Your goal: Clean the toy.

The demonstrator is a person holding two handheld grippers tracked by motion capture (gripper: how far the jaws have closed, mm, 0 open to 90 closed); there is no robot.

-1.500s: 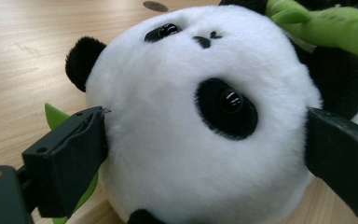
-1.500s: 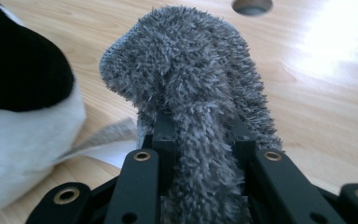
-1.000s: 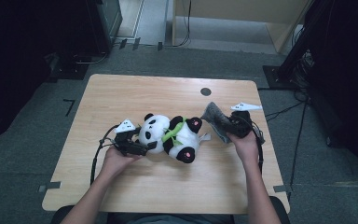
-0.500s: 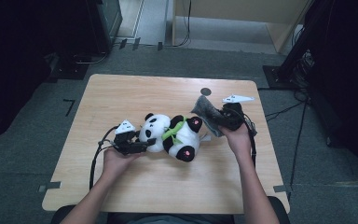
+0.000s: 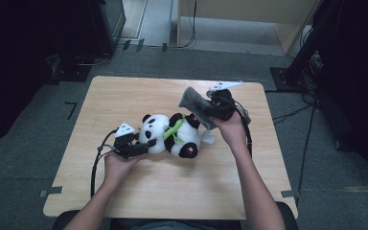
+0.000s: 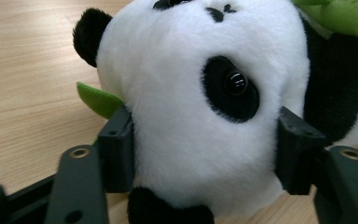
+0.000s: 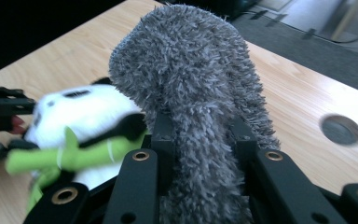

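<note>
We clamp the panda's head [image 6: 191, 116] in our left gripper [image 5: 135, 147], jaws just closed, right gripper [image 5: 215, 106] pinching grey fuzzy cloth [image 7: 191, 93] far-right, its lower end hidden.

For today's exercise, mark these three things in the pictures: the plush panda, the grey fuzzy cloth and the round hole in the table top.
plush panda [image 6: 186, 116], left gripper view, white face
grey fuzzy cloth [image 7: 191, 79], right gripper view, upper folded part
round hole [image 7: 340, 129], right gripper view, its middle
</note>
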